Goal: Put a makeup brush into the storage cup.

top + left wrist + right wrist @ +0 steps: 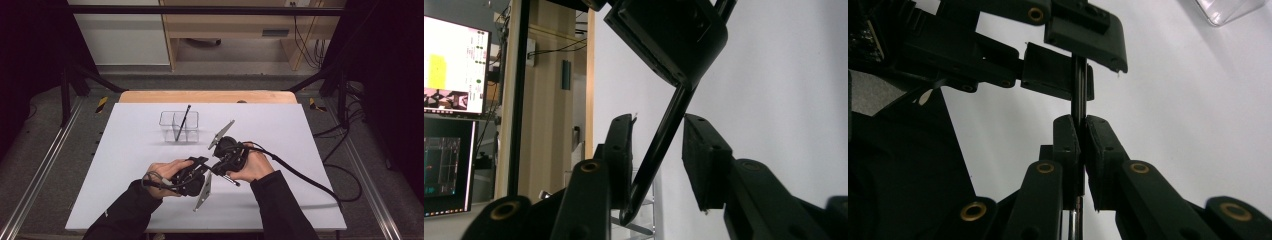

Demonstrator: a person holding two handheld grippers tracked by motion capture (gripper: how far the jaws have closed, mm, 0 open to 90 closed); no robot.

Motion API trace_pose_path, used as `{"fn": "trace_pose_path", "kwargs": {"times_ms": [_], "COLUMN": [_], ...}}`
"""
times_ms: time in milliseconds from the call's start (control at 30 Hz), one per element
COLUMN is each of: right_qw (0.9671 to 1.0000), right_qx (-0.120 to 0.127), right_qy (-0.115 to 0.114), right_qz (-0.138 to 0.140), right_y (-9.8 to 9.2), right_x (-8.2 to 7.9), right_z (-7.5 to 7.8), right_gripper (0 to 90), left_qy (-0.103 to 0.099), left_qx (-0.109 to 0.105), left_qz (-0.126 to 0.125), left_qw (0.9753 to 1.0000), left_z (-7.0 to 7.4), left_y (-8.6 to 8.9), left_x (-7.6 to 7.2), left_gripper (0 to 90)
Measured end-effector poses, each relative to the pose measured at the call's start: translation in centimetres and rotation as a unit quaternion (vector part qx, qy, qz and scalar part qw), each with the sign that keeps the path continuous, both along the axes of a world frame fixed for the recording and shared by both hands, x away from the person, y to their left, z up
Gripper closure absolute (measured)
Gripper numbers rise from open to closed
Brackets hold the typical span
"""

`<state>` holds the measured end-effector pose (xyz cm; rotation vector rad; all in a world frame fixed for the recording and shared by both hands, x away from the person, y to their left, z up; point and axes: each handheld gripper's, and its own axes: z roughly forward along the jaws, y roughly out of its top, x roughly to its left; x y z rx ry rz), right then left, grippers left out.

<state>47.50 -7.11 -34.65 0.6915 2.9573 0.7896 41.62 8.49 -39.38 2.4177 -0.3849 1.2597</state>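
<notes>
Near the middle of the white table (280, 135) my two grippers meet tip to tip. My right gripper (1079, 120) is shut on a thin black pen (1079, 95), whose silver-tipped end pokes out behind the right hand (233, 181). In the left gripper view the same pen (659, 150) slants down from the right gripper's black body (669, 35) and passes between the parted pads of my left gripper (658, 119), close to the left pad (621, 150). From above, the left gripper (204, 162) and right gripper (218, 169) overlap. A second black pen (182, 122) leans in a clear divided container (192, 131).
The clear container stands at the table's far centre, and its corner (1228, 10) appears in the right gripper view. A lit monitor (454, 65) and wooden furniture (549, 100) stand off to one side. Black frame posts (65, 90) flank the table.
</notes>
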Motion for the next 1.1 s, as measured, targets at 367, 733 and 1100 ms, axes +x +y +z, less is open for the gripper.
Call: {"fn": "trace_pose_path", "kwargs": {"times_ms": [367, 733, 1100], "right_qw": [1.0, 0.9999, 0.9998], "right_qx": [-0.001, -0.001, 0.015], "right_qy": [0.003, 0.004, -0.006], "right_qz": [0.006, 0.013, 0.014], "right_y": [0.08, 0.05, -0.06], "right_x": [-0.07, -0.11, -0.09], "right_z": [-0.04, -0.06, 0.0], "right_gripper": [84.3, 84.1, 83.0], "left_qy": [-0.01, -0.005, 0.012], "left_qx": [0.024, 0.048, 0.035], "left_qz": [-0.016, -0.031, -0.022], "left_qw": [0.9995, 0.9984, 0.9991], "left_z": [-0.2, -0.55, -0.29], "left_y": [-0.08, -0.04, 0.3], "left_x": [-0.23, -0.34, -0.15], "left_gripper": [76.7, 82.8, 83.2]}}
